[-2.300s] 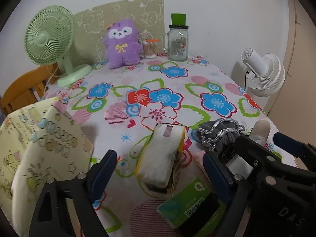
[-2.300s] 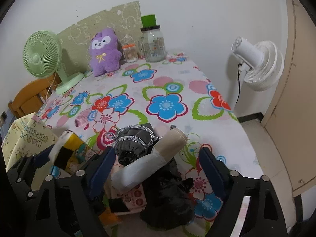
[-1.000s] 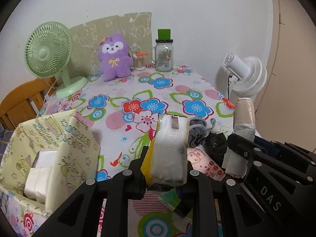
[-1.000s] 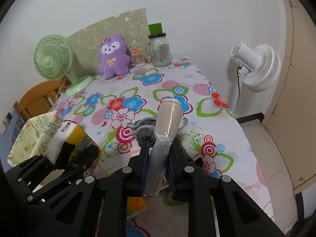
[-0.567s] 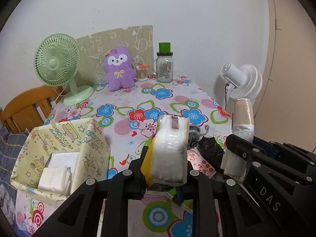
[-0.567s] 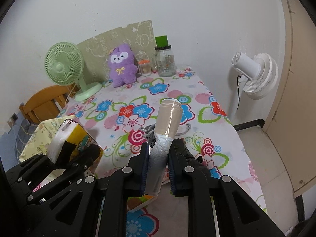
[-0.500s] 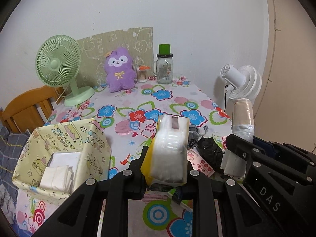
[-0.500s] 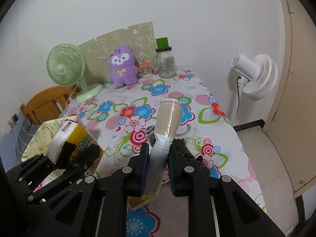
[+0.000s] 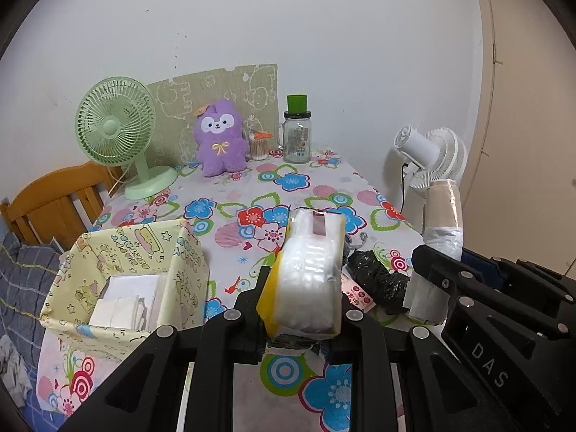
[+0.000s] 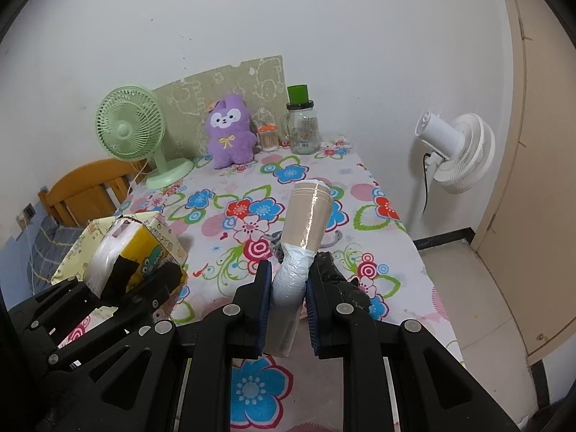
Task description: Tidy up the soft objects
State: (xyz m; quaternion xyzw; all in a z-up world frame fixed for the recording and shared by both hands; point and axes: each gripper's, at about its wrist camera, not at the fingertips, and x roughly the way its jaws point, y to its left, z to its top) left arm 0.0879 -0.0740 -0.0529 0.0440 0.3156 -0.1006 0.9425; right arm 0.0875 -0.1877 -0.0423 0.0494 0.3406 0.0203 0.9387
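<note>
The floral table [image 9: 309,187] fills the middle of both views, and the yellow fabric bin [image 9: 90,252] sits at its near left edge, lower left in the left wrist view, with folded white items already inside. The left gripper [image 9: 302,298] is clamped on a yellow-and-clear tissue pack [image 9: 309,270], held up at frame centre, right of the bin and clear of the cloth. The right gripper [image 10: 286,295] is pinched tight around the white-wrapped lower end of a tan roll [image 10: 306,216], which stands tilted at the centre of its view; a black bag [image 9: 378,277] and other bits lie on the table beneath. The step in hand looks like carrying both items to the bin. To do it well, I would swing the pack left until it hangs squarely over the opening, lower it beside the white stack and not onto the soft rim, which could fold, then release; the roll should wait so the grippers do not crowd each other. Against the frames of 2.3 seconds ago, both grippers have gone from open around items lying on the table to closed and lifted, and the bin now shows its whole interior.
</note>
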